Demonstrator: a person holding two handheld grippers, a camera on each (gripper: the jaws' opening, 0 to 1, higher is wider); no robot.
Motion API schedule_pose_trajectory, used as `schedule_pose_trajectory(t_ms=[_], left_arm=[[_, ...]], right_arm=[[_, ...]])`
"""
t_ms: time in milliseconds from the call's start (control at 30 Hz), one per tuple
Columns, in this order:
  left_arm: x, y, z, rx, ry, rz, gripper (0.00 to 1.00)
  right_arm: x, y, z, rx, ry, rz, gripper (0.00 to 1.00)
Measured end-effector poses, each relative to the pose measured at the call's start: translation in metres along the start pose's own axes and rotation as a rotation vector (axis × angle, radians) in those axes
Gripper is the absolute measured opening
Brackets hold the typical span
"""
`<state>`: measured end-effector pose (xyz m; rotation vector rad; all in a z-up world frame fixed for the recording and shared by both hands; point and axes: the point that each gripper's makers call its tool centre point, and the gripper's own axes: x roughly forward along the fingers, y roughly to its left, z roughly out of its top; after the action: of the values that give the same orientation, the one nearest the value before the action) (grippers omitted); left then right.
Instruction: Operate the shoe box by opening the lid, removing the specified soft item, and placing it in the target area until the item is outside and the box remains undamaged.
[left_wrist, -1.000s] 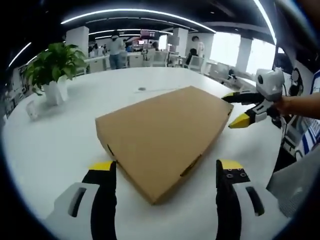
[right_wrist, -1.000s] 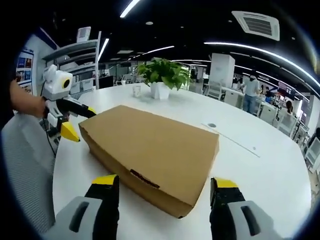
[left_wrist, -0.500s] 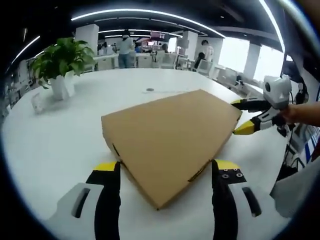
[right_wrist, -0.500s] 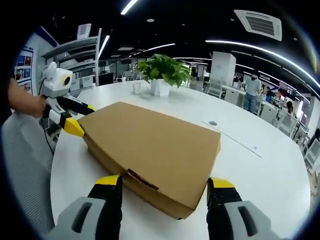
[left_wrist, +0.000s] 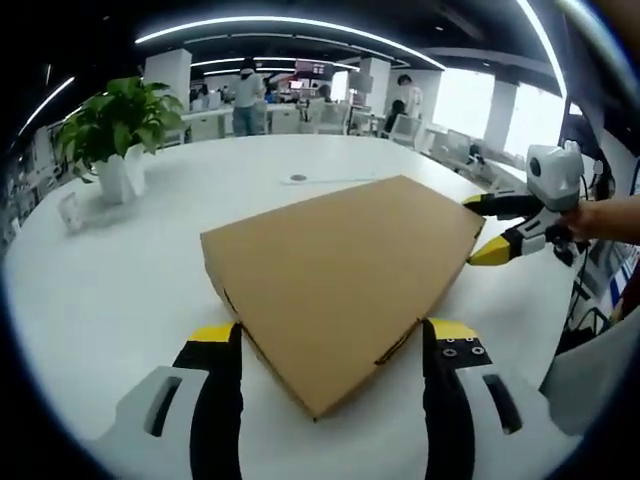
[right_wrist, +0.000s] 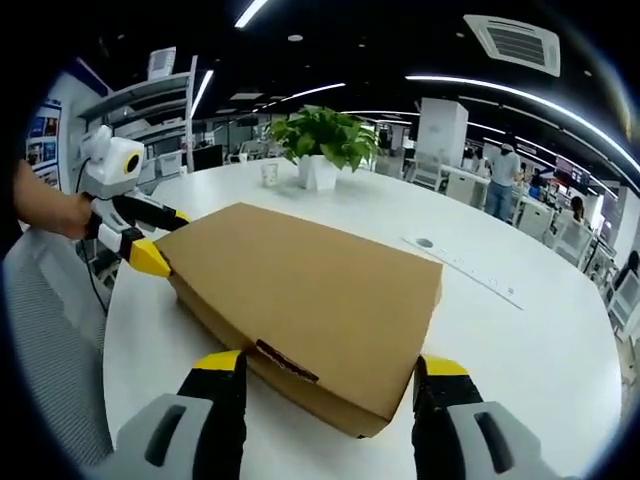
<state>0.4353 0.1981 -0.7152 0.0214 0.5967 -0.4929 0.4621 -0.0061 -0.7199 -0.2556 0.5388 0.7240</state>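
Observation:
A flat brown cardboard shoe box (left_wrist: 340, 270) (right_wrist: 305, 295) lies closed on a round white table (left_wrist: 120, 290) (right_wrist: 520, 330). My left gripper (left_wrist: 330, 345) is open, its yellow-tipped jaws straddling the box's near corner; the same gripper (right_wrist: 155, 240) shows from the side at the box's far left corner in the right gripper view. My right gripper (right_wrist: 330, 375) is open too, its jaws either side of another corner; seen as (left_wrist: 485, 230) in the left gripper view, it is at the box's right corner, held by a hand. The box's contents are hidden.
A potted green plant (left_wrist: 115, 130) (right_wrist: 322, 150) stands on the table beyond the box, with a small clear cup (right_wrist: 270, 176) beside it. A thin cable and a round port (right_wrist: 425, 243) lie on the table. Chairs and people are in the office behind.
Both grippers have moved in closer to the box's corners. The box has stayed closed and has hardly moved.

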Motion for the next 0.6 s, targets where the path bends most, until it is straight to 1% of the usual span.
schedule_pose_trajectory(t_ms=[233, 600], left_arm=[[0.0003, 0.0026, -0.0005, 0.021, 0.001, -0.008, 0.72], [0.0012, 0.0096, 0.0009, 0.028, 0.007, -0.027, 0.71]], right_arm=[[0.0007, 0.0032, 0.0004, 0.008, 0.004, -0.015, 0.65], [0.0023, 0.0082, 0.0013, 0.027, 0.011, -0.038, 0.64]])
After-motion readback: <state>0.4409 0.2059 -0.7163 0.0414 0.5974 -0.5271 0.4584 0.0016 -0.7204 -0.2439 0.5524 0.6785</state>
